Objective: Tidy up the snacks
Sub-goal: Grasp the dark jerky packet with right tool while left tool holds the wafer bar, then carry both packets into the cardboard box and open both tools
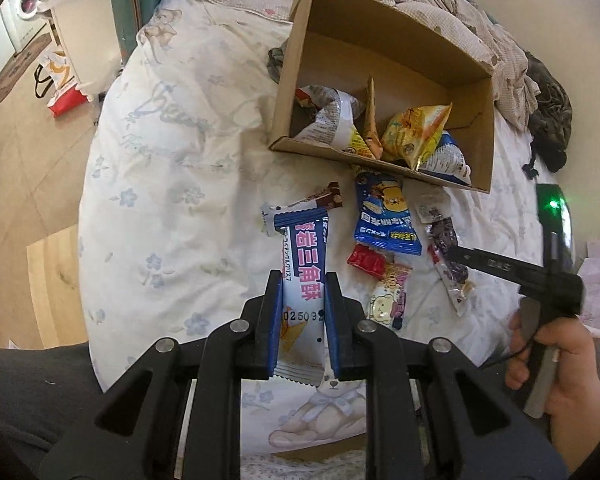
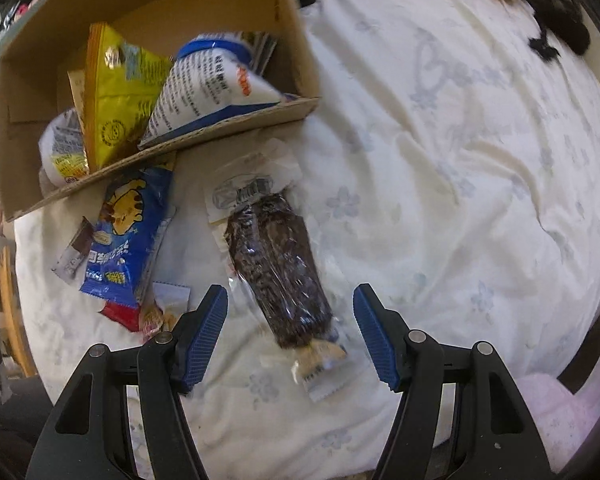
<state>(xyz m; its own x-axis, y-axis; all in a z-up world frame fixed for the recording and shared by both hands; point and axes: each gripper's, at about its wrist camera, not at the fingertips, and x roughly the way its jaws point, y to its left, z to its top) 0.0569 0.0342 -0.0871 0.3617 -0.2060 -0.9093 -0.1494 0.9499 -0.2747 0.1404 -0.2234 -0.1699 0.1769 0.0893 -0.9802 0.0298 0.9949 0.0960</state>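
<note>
My left gripper (image 1: pixel 303 280) is shut on a long blue-and-white snack packet (image 1: pixel 302 264) with pink characters, held over the bed. My right gripper (image 2: pixel 291 294) is open, its jaws on either side of a dark chocolate snack in clear wrap (image 2: pixel 278 268) that lies on the quilt; this snack also shows in the left wrist view (image 1: pixel 446 256). A cardboard box (image 1: pixel 476 120) with a divider holds a yellow bag (image 1: pixel 414 130) and white-and-blue bags (image 2: pixel 208 84). A blue bear packet (image 1: pixel 384 212), a red packet (image 1: pixel 366 260) and a pink bear packet (image 1: pixel 388 298) lie loose in front of the box.
A white floral quilt (image 1: pixel 172 168) covers the bed. A small brown chocolate bar (image 1: pixel 324 198) lies near the box. A crumpled blanket (image 1: pixel 460 8) and dark cloth (image 1: pixel 548 108) lie behind the box. The wooden floor (image 1: pixel 20 168) and a washing machine (image 1: pixel 24 8) are at left.
</note>
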